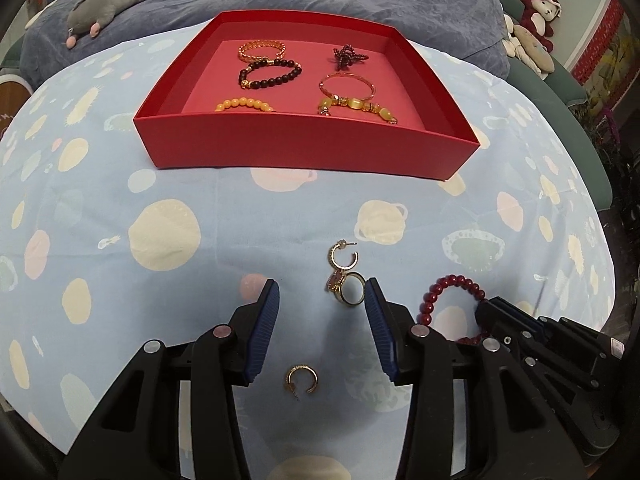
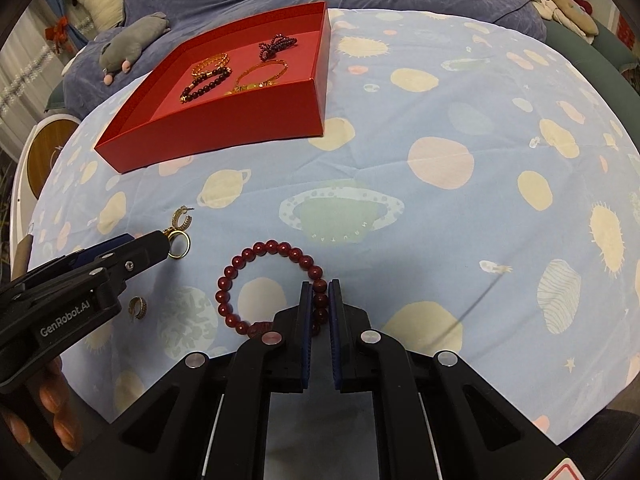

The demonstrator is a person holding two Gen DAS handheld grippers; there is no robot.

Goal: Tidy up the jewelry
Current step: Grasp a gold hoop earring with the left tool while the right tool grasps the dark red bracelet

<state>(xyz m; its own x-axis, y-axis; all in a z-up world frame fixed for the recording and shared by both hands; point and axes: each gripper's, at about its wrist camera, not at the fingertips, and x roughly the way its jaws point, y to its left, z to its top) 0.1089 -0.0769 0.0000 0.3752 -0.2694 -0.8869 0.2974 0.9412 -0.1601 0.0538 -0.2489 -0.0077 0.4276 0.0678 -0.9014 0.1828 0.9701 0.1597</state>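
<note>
Planet-print blue tablecloth [image 2: 400,120]. Red tray [image 1: 304,152], bracelets inside, well ahead of both grippers. Left gripper [image 1: 322,296]: jaws wide, gold ring [image 1: 352,290] beside its right finger. Right gripper [image 2: 320,292]: clamped on red bead bracelet [image 2: 256,252].

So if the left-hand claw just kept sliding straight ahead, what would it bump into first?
Probably the gold ring beside the left gripper's right finger, then the hoop earring behind it. Depth is uncertain; the red tray lies farther on.

A dark red bead bracelet [image 2: 272,288] lies flat, its near side pinched between the right hand-held gripper [image 2: 320,300] pads; gold ring [image 1: 350,290] and hoop earrings [image 1: 344,258] lie just left.
</note>
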